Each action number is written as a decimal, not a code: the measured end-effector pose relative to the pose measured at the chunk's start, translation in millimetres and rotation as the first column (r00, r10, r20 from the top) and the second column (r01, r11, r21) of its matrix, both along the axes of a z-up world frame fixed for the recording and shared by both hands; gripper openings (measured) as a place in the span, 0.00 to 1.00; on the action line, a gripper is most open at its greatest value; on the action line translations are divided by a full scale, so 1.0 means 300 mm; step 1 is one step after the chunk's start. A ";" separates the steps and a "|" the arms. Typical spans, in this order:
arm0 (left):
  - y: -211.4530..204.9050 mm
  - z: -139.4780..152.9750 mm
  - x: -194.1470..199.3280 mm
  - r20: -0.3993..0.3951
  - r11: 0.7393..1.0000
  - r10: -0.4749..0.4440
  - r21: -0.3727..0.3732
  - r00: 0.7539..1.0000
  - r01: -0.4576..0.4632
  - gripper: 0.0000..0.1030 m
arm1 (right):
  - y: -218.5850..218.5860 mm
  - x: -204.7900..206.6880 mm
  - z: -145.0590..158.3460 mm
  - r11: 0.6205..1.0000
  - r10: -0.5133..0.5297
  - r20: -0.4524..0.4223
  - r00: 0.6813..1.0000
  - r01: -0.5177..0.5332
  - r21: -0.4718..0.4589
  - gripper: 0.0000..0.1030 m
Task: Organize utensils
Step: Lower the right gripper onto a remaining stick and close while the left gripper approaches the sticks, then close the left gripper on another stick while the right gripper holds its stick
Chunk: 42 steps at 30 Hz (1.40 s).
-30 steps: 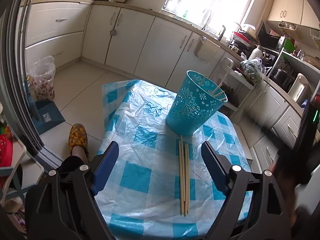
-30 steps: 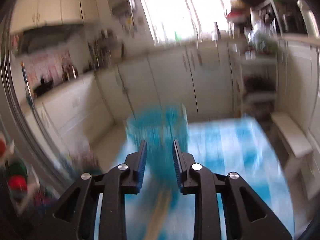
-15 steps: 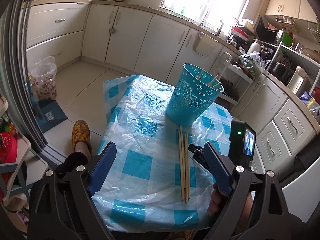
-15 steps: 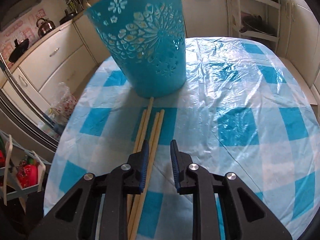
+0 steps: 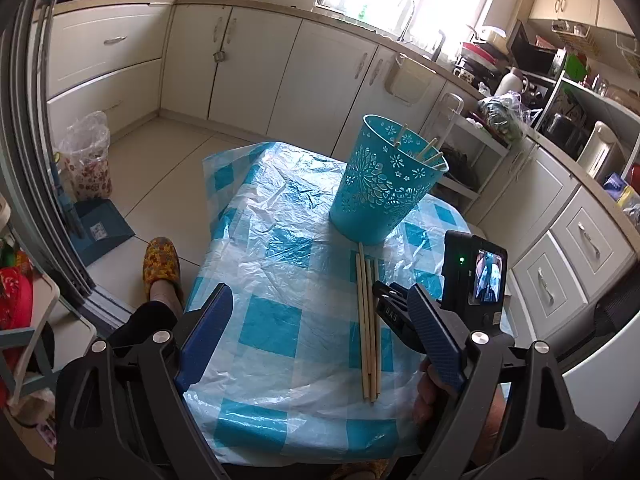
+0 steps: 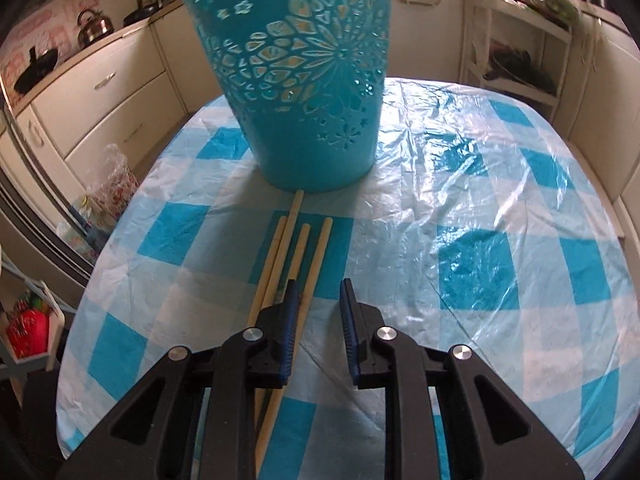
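The right gripper (image 6: 316, 300) has dropped low over the chopsticks (image 6: 294, 256), jaws narrow and empty, aimed at the cup (image 6: 304, 80). Mid-tabletop, they lie lengthwise, tips toward the cup. The left gripper (image 5: 320, 332) hangs wide, empty, at the near edge.

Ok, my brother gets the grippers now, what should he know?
Left gripper: wide open, empty, held above the table's near edge.
Right gripper: open a little, empty, low beside the loose chopsticks.
Four chopsticks lie side by side on the checked tablecloth, in front of the blue cup.
Done: some sticks already stand in the cup.
Left: pick up the four and drop them in.
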<state>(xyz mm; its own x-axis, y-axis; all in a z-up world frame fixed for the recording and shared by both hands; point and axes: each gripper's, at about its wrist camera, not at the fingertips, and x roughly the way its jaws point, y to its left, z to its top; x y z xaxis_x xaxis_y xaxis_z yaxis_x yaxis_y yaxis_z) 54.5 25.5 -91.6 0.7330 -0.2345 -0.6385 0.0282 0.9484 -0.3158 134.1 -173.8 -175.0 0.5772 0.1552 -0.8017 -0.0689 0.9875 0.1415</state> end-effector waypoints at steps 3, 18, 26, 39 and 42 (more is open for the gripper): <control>-0.019 -0.007 0.022 -0.016 0.999 -0.001 0.037 1.000 0.002 0.83 | -0.015 -0.020 0.001 0.998 0.045 -0.012 0.999 -0.046 -0.035 0.09; -0.239 -0.257 0.361 -0.210 0.976 -0.064 0.189 0.976 0.105 0.81 | -0.271 -0.196 -0.006 0.995 -0.037 -0.042 0.998 0.041 0.088 0.09; -0.285 -0.333 0.453 -0.253 0.963 -0.032 0.250 0.967 0.098 0.79 | -0.297 -0.204 -0.007 0.989 -0.036 -0.041 0.998 0.042 0.144 0.09; -0.330 -0.372 0.498 -0.269 0.942 -0.016 0.320 0.963 0.105 0.78 | -0.315 -0.215 -0.009 0.979 -0.046 -0.052 0.998 0.055 0.196 0.09; -0.342 -0.368 0.507 -0.259 0.936 -0.017 0.335 0.966 0.106 0.68 | -0.315 -0.215 -0.010 0.979 -0.047 -0.052 0.998 0.056 0.198 0.09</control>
